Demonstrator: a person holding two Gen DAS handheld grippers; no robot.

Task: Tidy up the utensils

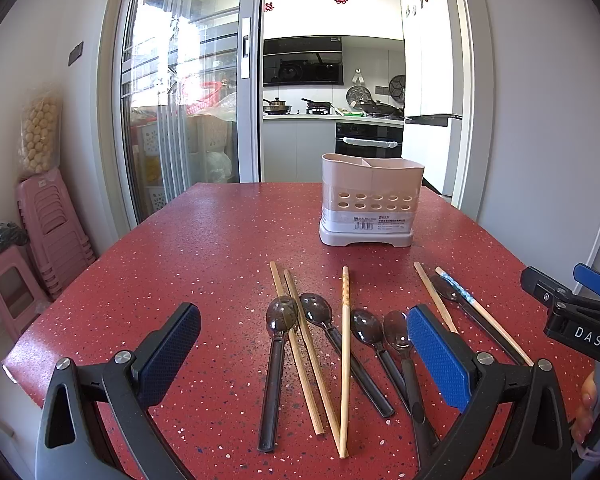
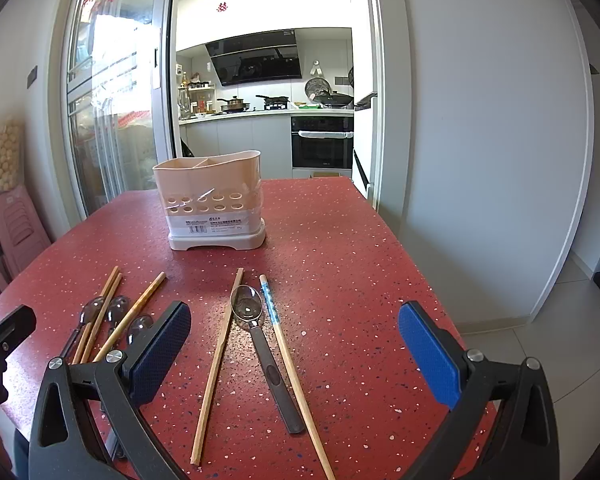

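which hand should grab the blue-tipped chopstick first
Right. The blue-tipped chopstick lies between the right hand-held gripper's open fingers, beside a spoon. The left hand-held gripper is centred over the other spoons, with that chopstick off to its right.

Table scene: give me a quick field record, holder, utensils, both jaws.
holder: pink caddy, upright at the far side of the red table, nothing seen inside
spoons: five dark, lying loose, e.g.
chopsticks: five, loose, one blue-patterned
left gripper: jaws open, holding nothing
right gripper: jaws open, holding nothing
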